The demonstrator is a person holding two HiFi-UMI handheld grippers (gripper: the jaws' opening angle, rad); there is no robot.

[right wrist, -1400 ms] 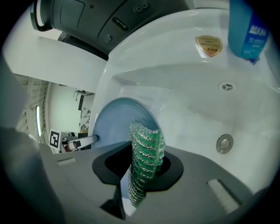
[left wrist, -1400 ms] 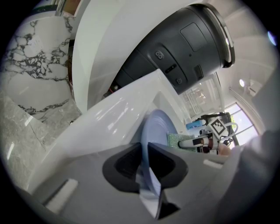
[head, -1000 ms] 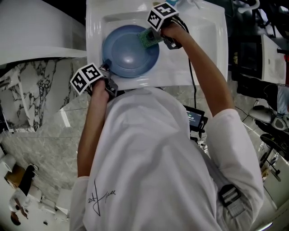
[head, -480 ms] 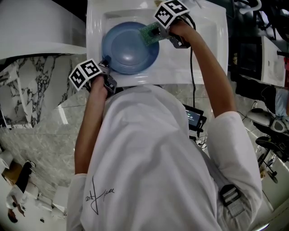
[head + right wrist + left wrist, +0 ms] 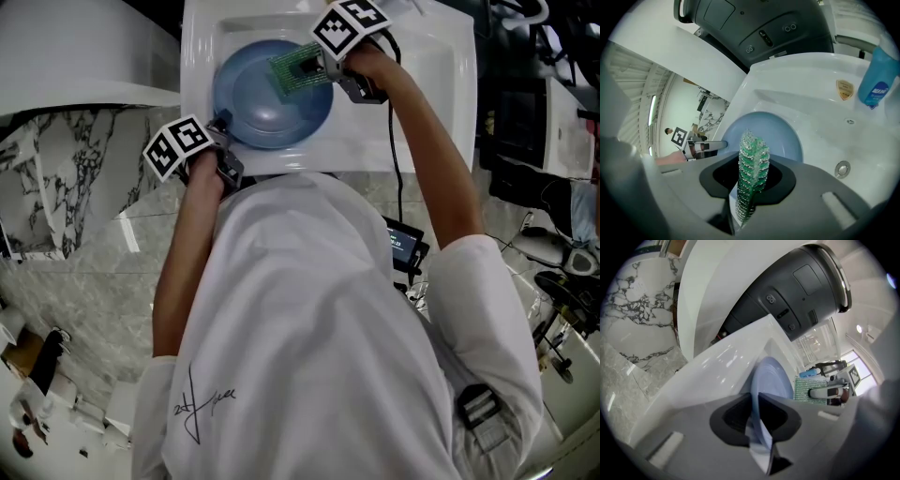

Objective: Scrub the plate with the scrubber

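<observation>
The plate (image 5: 262, 103), upper middle, is showing pale blue; the scrubber (image 5: 296, 73) is glinting green with silvery flecks; the sink (image 5: 431, 84) is gleaming white; the bottle (image 5: 880, 75), upper right of the right gripper view, is showing blue; the marble (image 5: 66, 187) at left is running white with dark veins.

Smooth, glossy blue plate (image 5: 262, 98) with a glazed ceramic look, green scrubber (image 5: 298, 73) of rough, glittery mesh, glossy white sink (image 5: 417, 112), shiny metal drain fitting (image 5: 842, 168), translucent blue plastic bottle (image 5: 879, 79), polished veined marble surface (image 5: 84, 178), matt white cloth shirt (image 5: 319, 328)
</observation>
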